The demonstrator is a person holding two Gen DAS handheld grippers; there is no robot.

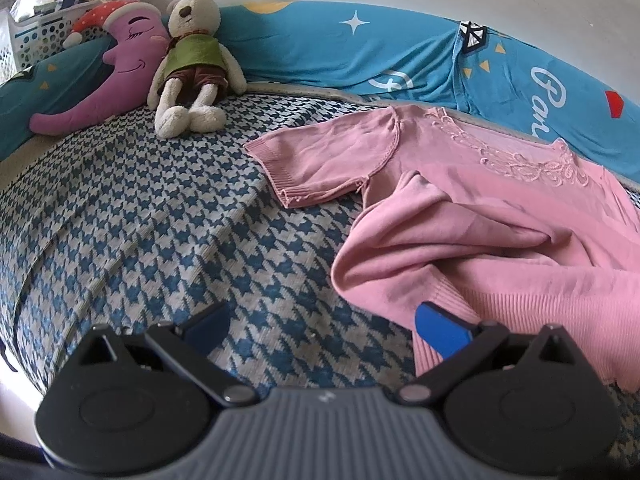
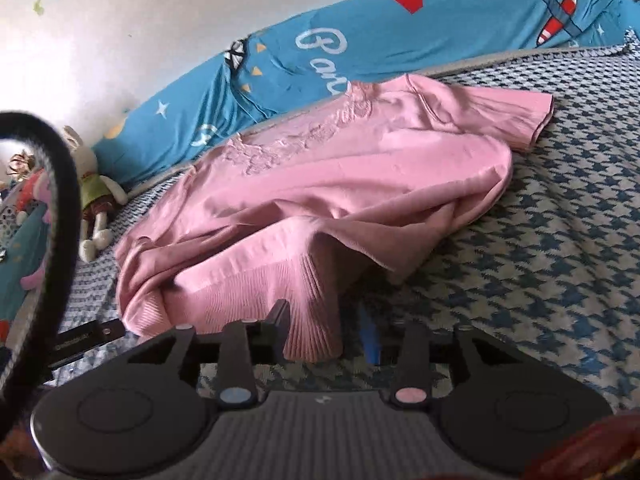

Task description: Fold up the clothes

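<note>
A pink knitted short-sleeved top with lace at the neckline [image 1: 480, 216] is spread, rumpled, over a blue-and-white houndstooth bed cover [image 1: 160, 220], its neckline lying near a long blue printed bolster [image 1: 360, 56] set along the wall. The left gripper [image 1: 320, 326] is seen with its jaws spread wide — only the blue right-hand finger [image 1: 442, 328] lies against the ribbed hem, nothing being clamped. The right gripper [image 2: 326, 330] is held partly apart, a bunched fold of the ribbed hem [image 2: 314, 320] standing between its fingers — whether the pads press on it cannot be told. A plush rabbit in a green vest [image 1: 192, 56] is propped beside a purple moon-shaped cushion [image 1: 116, 68].
</note>
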